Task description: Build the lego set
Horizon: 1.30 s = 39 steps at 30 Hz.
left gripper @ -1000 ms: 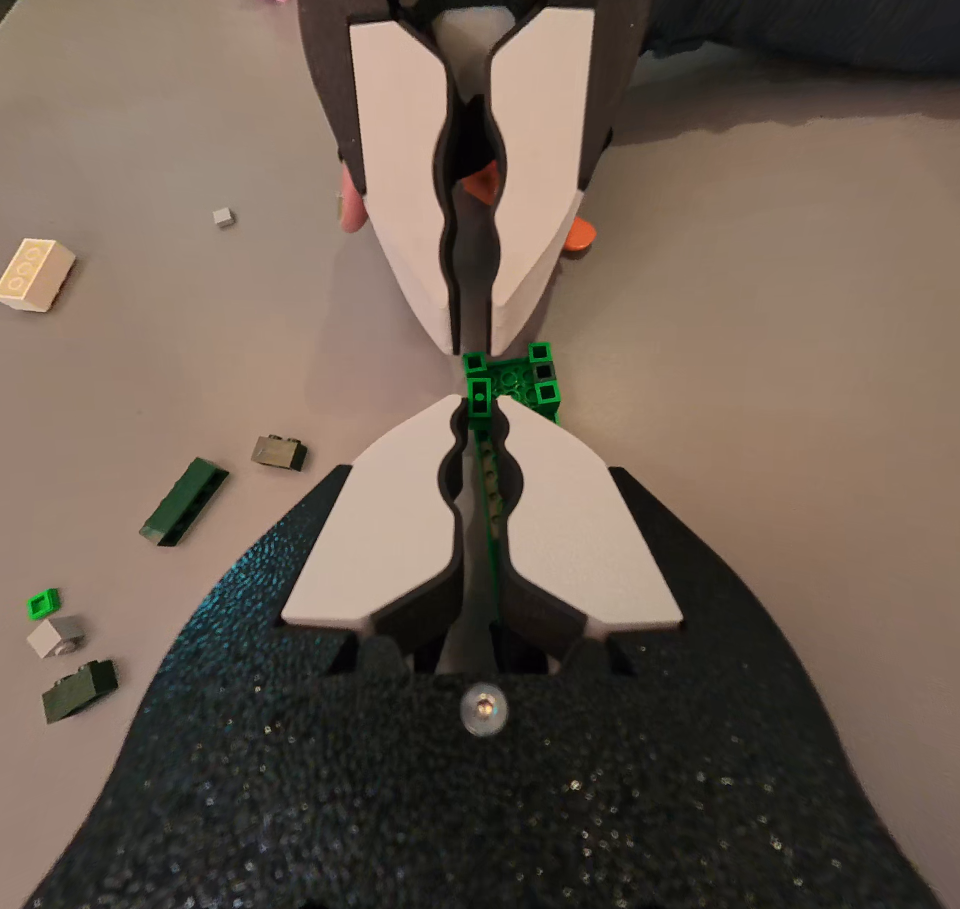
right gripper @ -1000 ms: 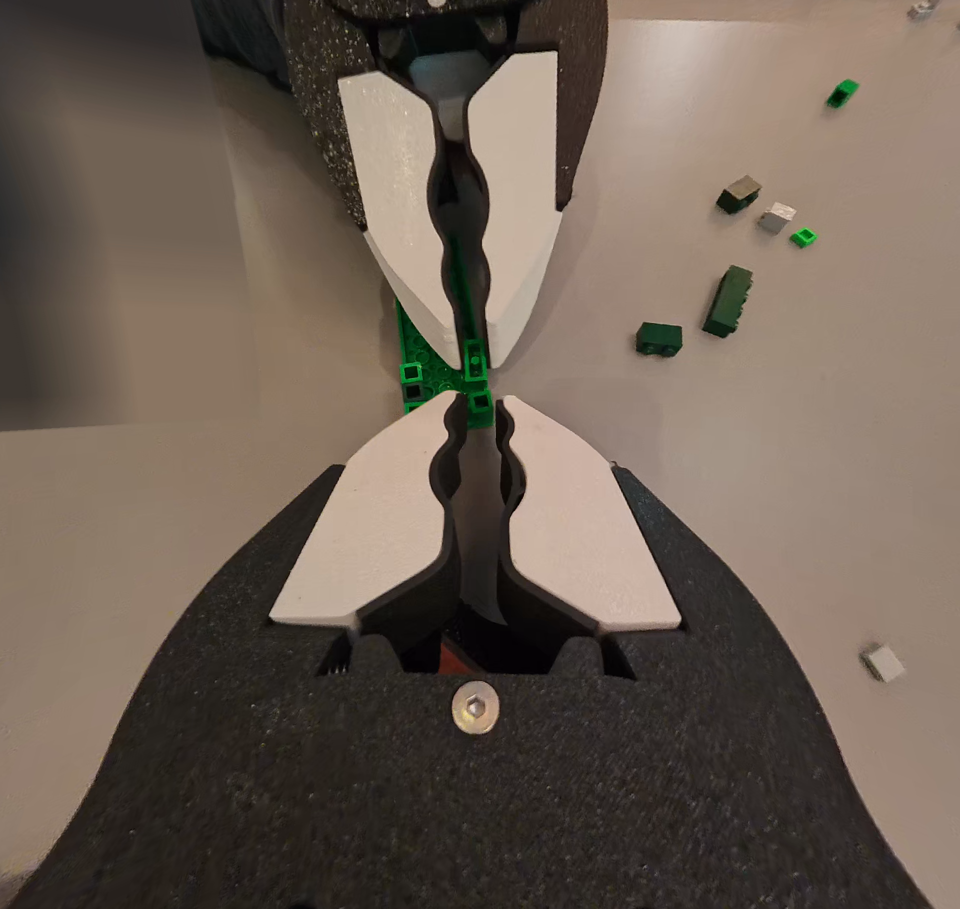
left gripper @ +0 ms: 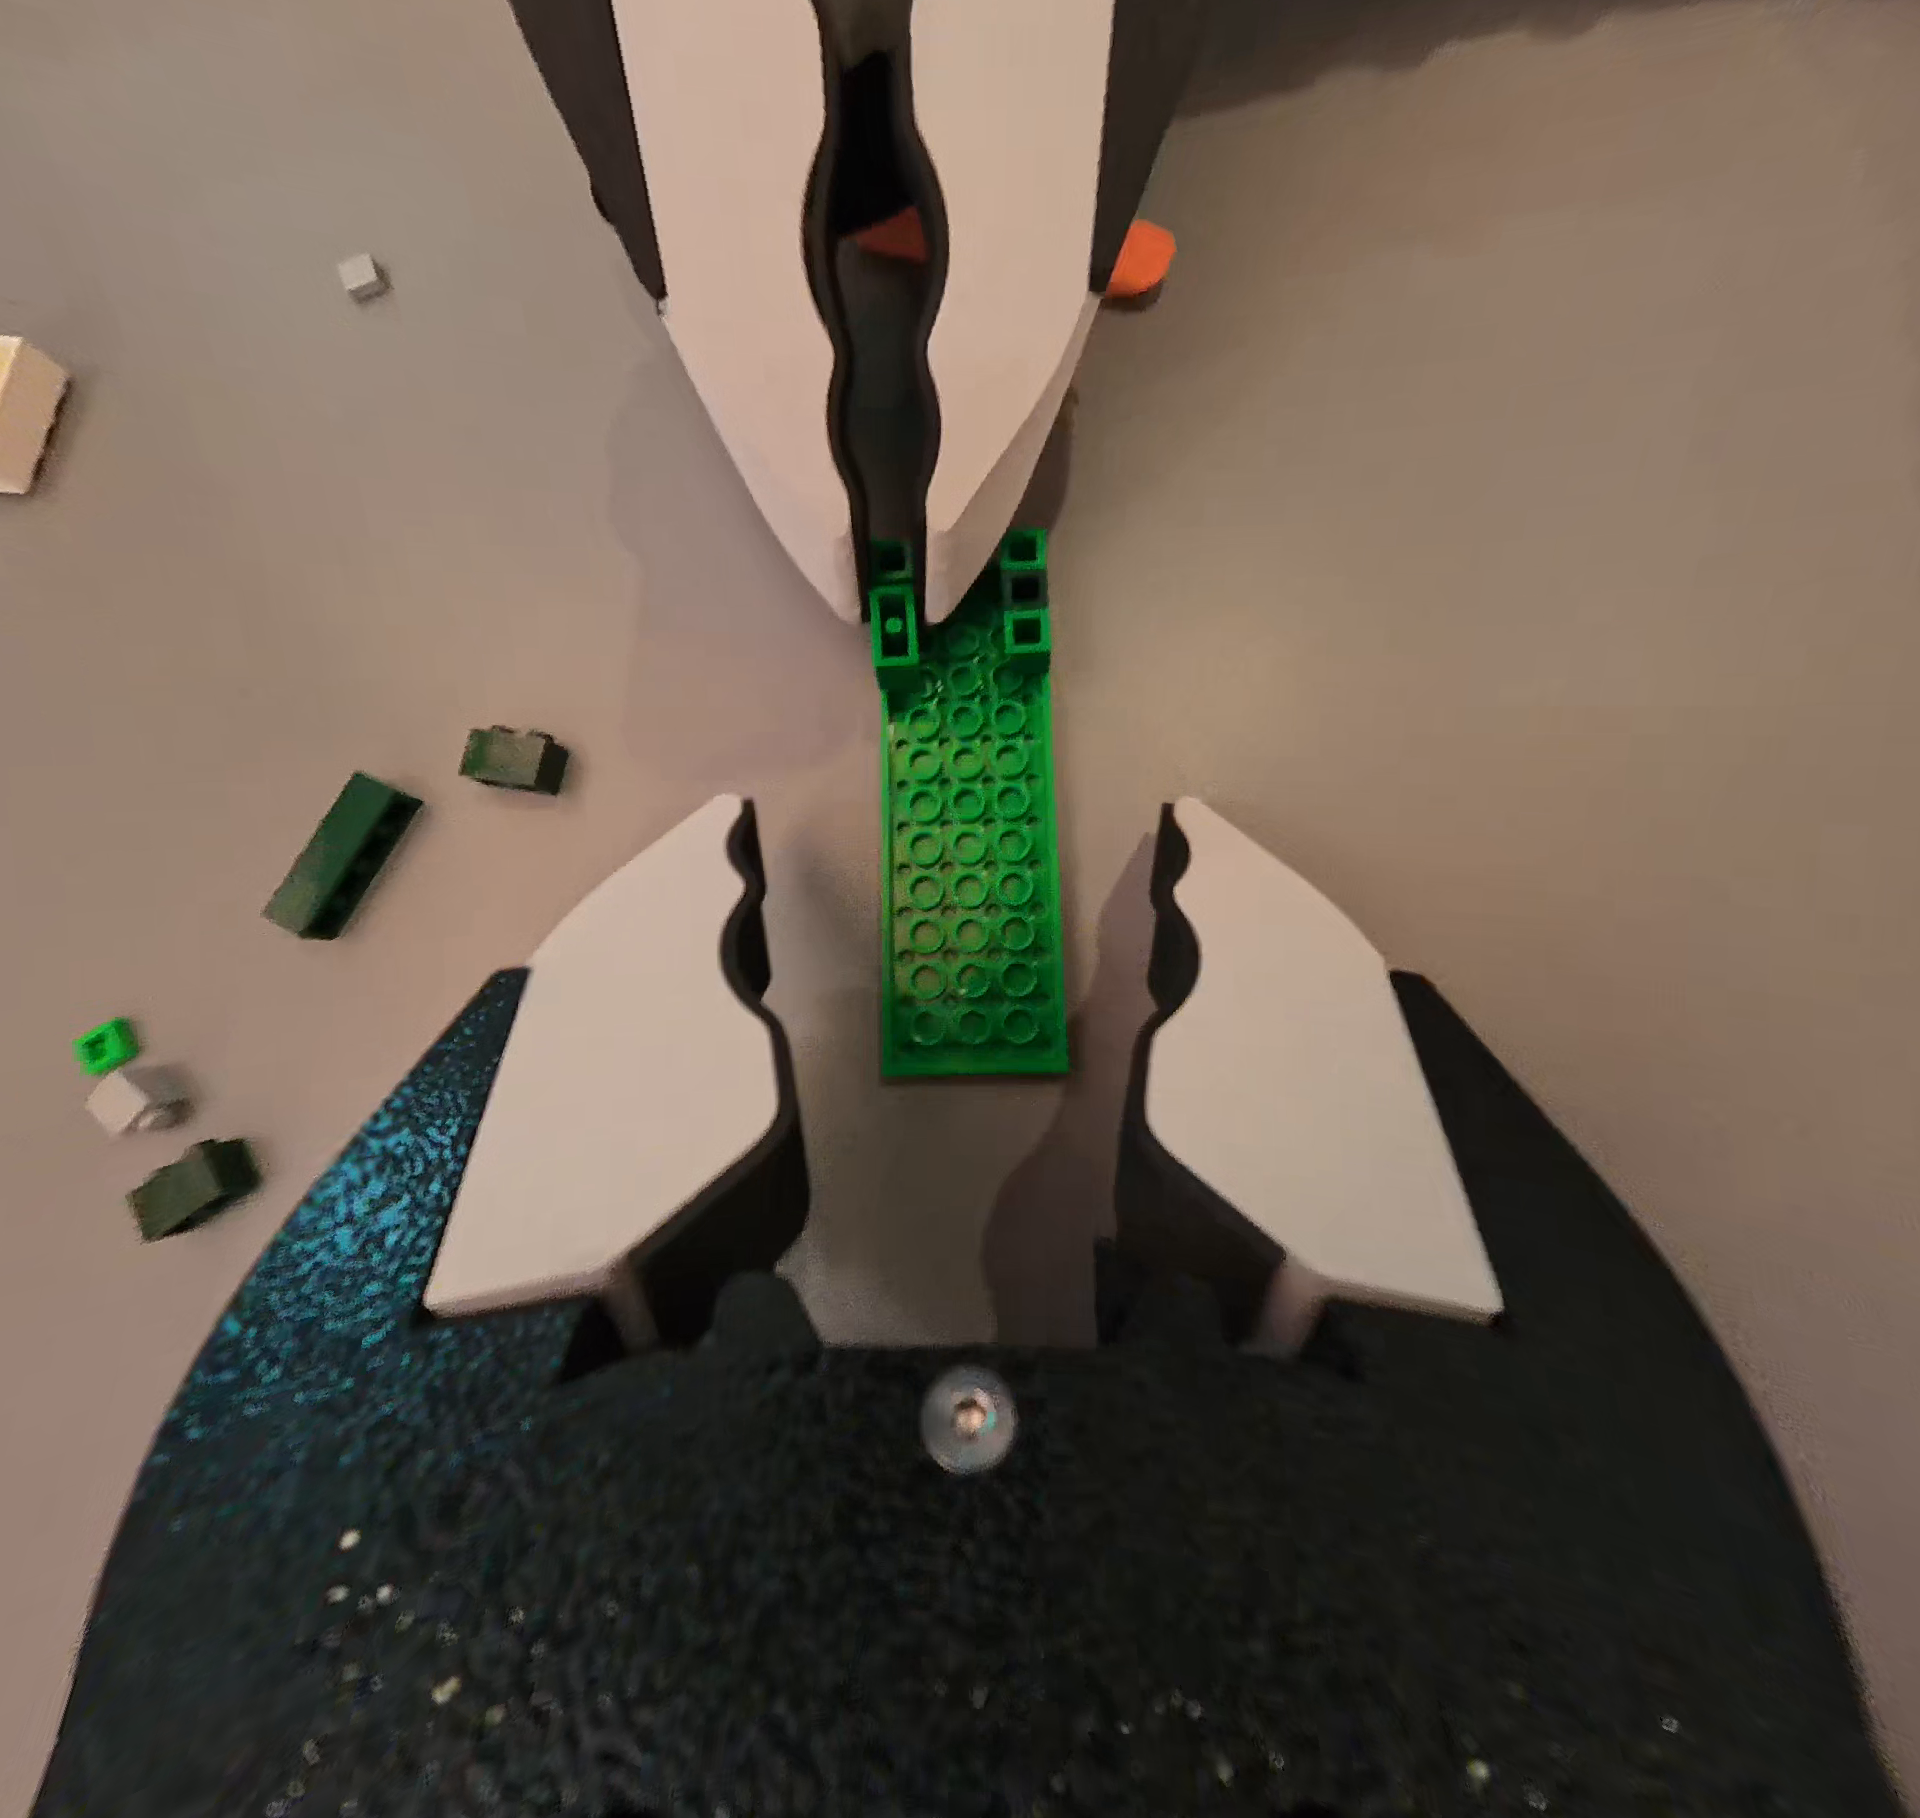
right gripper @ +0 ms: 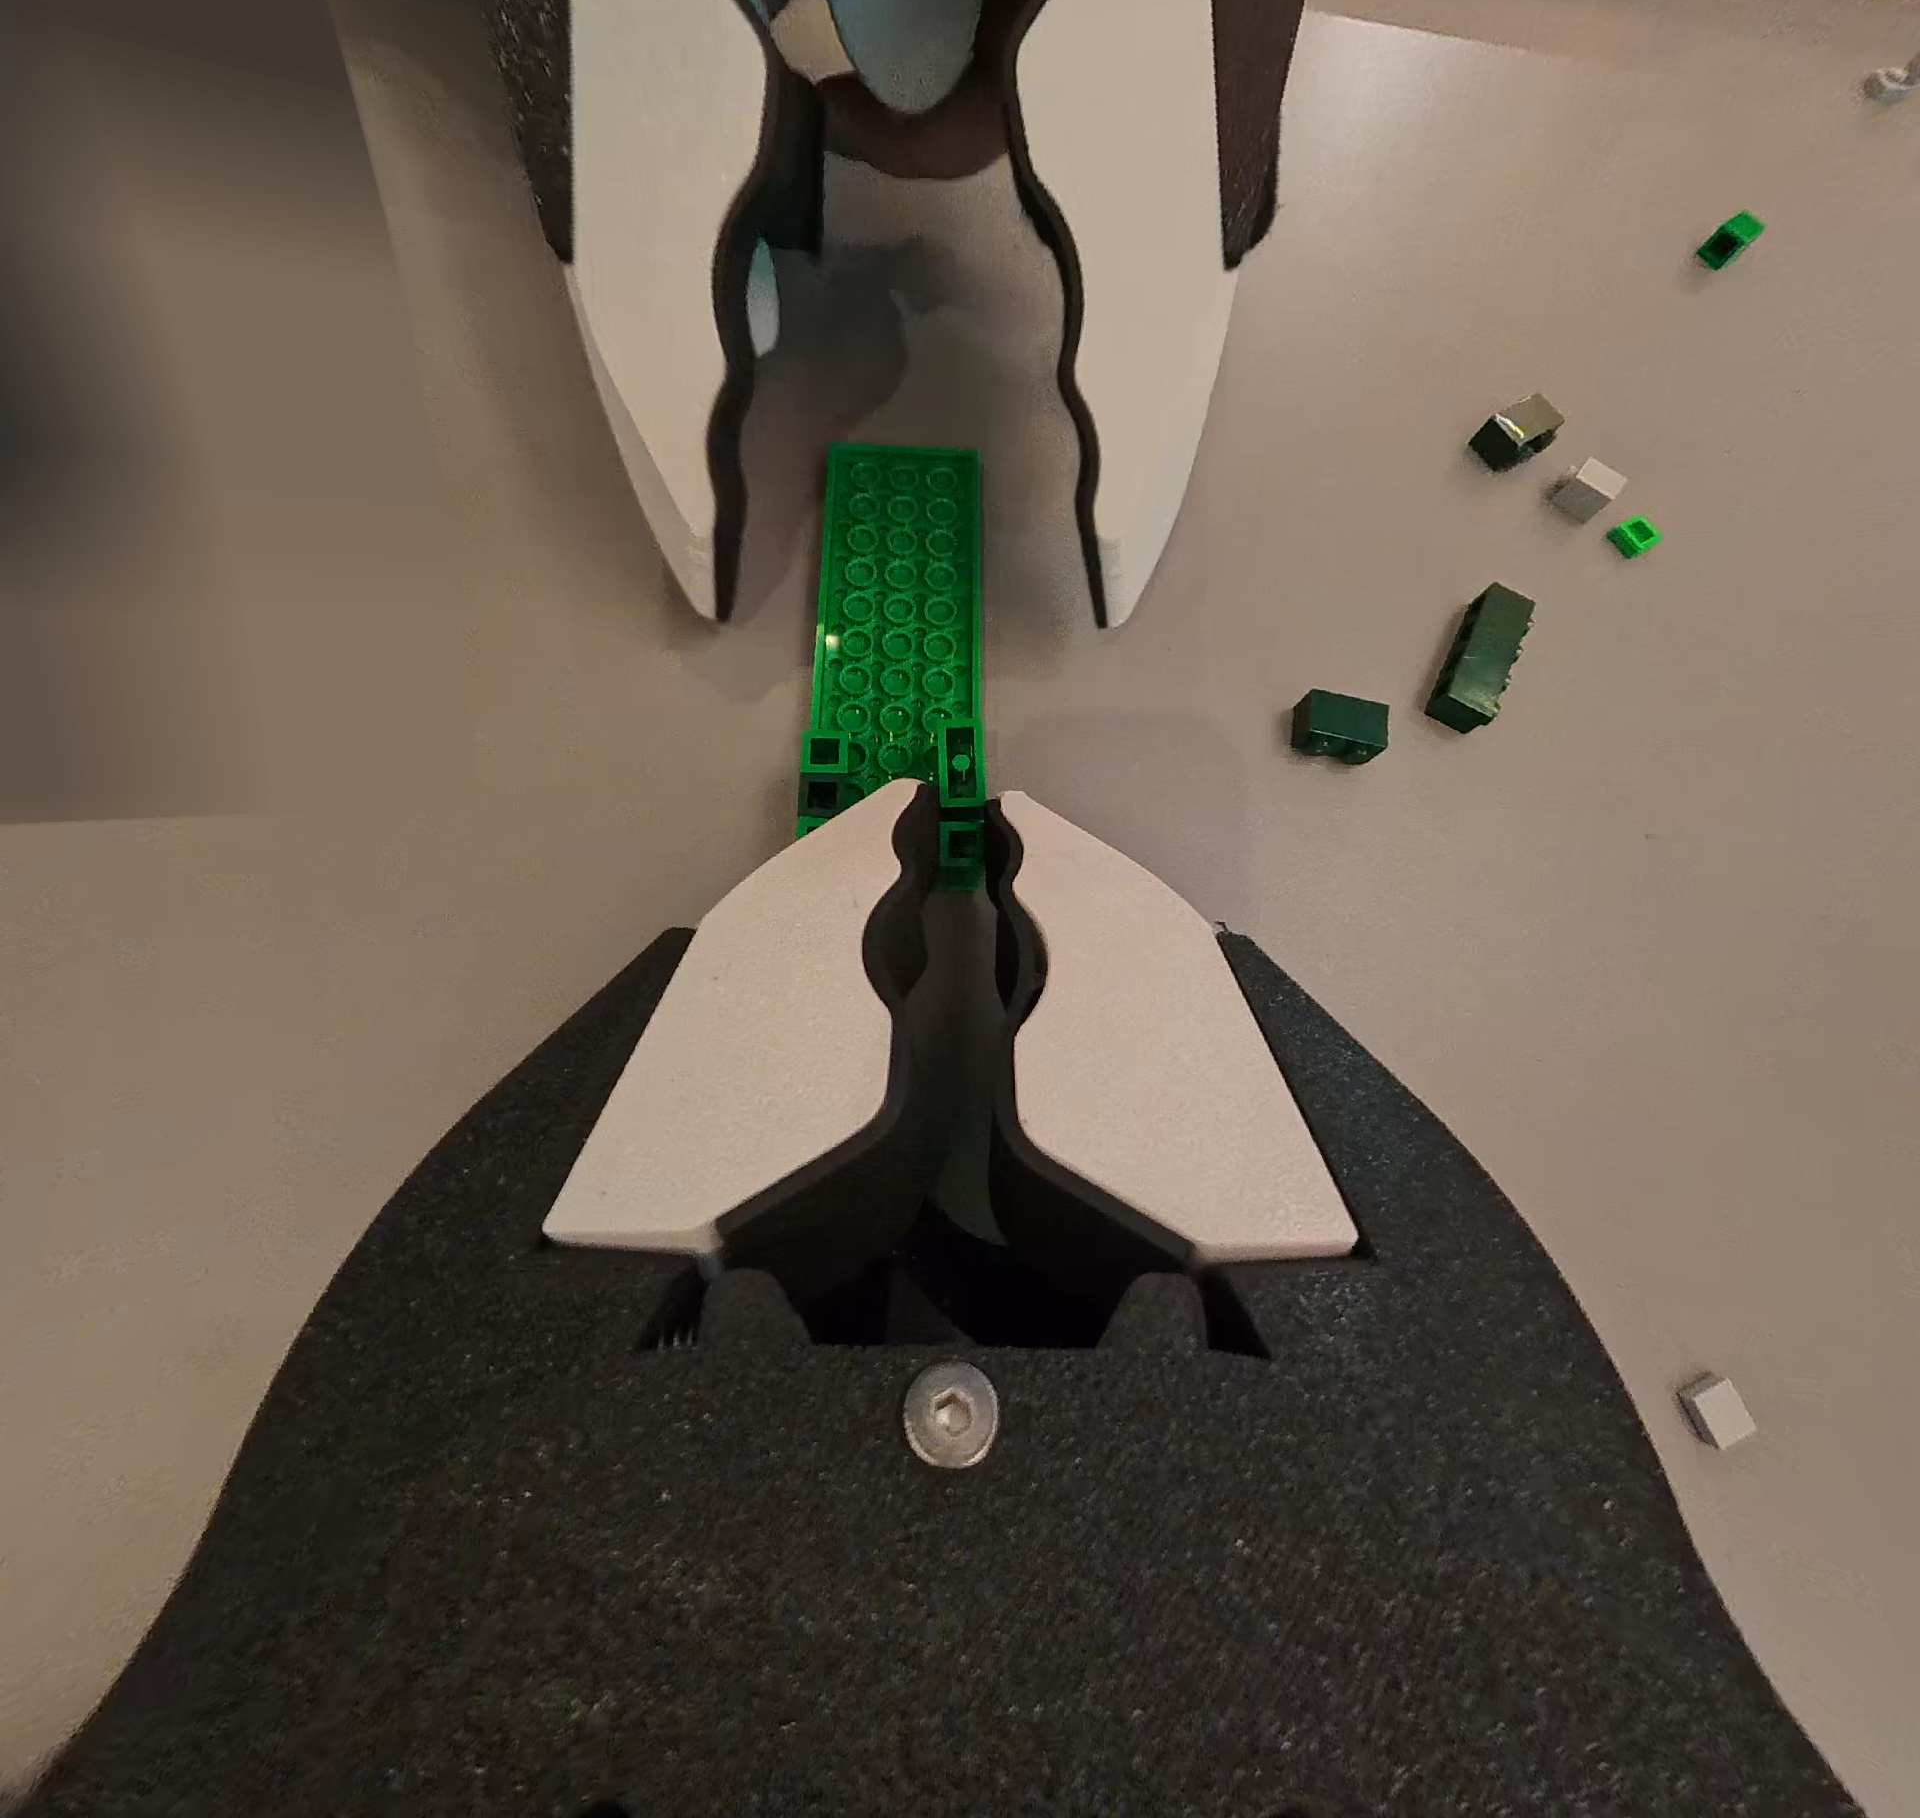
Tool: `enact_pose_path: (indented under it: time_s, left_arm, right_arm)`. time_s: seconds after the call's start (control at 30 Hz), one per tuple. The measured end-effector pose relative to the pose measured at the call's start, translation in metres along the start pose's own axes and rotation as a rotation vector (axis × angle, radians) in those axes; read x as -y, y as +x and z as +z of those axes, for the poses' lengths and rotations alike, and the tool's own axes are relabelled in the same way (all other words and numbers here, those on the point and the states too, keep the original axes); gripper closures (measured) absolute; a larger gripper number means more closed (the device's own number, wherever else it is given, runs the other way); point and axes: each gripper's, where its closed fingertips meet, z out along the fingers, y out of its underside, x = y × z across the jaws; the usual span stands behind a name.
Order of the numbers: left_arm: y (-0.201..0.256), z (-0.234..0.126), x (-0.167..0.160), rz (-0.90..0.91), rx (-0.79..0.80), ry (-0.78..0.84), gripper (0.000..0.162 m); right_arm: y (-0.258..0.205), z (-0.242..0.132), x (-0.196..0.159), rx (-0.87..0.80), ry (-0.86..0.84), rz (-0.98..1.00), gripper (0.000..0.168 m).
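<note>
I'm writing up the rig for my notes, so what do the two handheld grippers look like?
Both look alike. The left gripper and right gripper each have a rough, speckled black body, one silver hex screw in the middle, and two broad white fingers lined with wavy black pads. No cables, markings or sleeves show.

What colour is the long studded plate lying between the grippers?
Bright green plate, clearest in the left wrist view.
</note>
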Motion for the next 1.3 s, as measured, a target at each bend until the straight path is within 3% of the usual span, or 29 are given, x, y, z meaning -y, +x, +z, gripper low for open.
enact_pose_path:
  time_s: [0.37,0.63,0.77,0.87,1.0,1.1,1.3]
  left_arm:
    - [0.007,0.005,0.0,0.117,0.017,-0.161,0.124]
    - [0.008,0.004,-0.002,0.101,-0.002,-0.215,0.122]
    - [0.014,-0.005,-0.014,0.065,-0.07,-0.224,0.103]
    - [0.014,-0.004,-0.014,0.042,-0.096,-0.198,0.1]
    - [0.016,0.0,-0.01,0.012,-0.11,-0.221,0.11]
    - [0.016,0.003,-0.007,0.0,-0.093,-0.228,0.129]
    - [0.017,0.002,-0.006,-0.013,-0.07,-0.145,0.13]
  right_arm:
    - [-0.003,-0.002,0.0,0.014,-0.022,0.06,0.161]
    - [-0.009,-0.004,0.002,-0.015,-0.049,-0.002,0.161]
    - [-0.01,-0.002,-0.001,-0.001,-0.03,0.025,0.161]
    - [-0.011,0.0,0.001,0.011,-0.005,0.038,0.16]
    - [-0.011,0.0,0.001,0.01,-0.007,0.038,0.161]
    - [-0.013,0.0,0.001,0.01,-0.023,0.029,0.16]
    - [-0.015,0.0,0.001,-0.036,-0.081,-0.013,0.16]
